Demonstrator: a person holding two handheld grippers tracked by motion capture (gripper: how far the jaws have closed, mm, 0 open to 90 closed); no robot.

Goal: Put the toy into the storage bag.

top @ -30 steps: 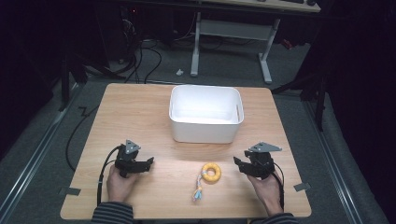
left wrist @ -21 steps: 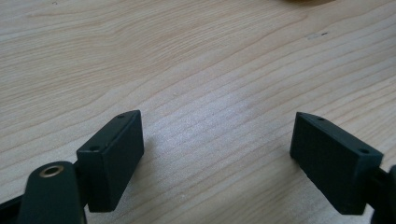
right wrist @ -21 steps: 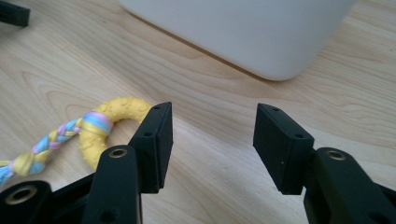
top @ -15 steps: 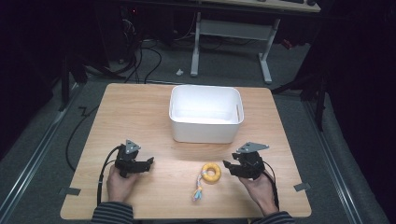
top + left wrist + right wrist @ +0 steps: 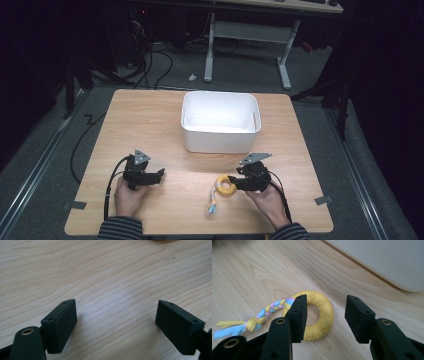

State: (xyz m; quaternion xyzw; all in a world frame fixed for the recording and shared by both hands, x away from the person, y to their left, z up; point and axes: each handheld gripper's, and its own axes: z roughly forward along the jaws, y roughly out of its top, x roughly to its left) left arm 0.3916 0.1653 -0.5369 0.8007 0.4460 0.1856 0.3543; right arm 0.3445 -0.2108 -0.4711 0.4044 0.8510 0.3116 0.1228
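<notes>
Over the last second the right gripper has slid across the worktop from the right edge toward the yellow ring toy, and its fingers have just been closing from a wider gap to a narrower one. In the right gripper view one finger now lies over the ring's hole and near rim while the other finger stands off the ring's outer side, so part of the ring sits between them but the pads do not yet press on it. My reading is that a pinch on 1 side of the ring is being set up, with the white bin just behind the ring as the likely place to drop it. The ring lies flat on the worktop in front of the bin, its braided rope tail trailing away from the bin toward the person. The right hand holds its gripper low and nearly level, pointing sideways at the ring. The left gripper has stayed put well to the left of the ring, low over bare wood, its 2 fingers spread wide and holding nothing.
</notes>
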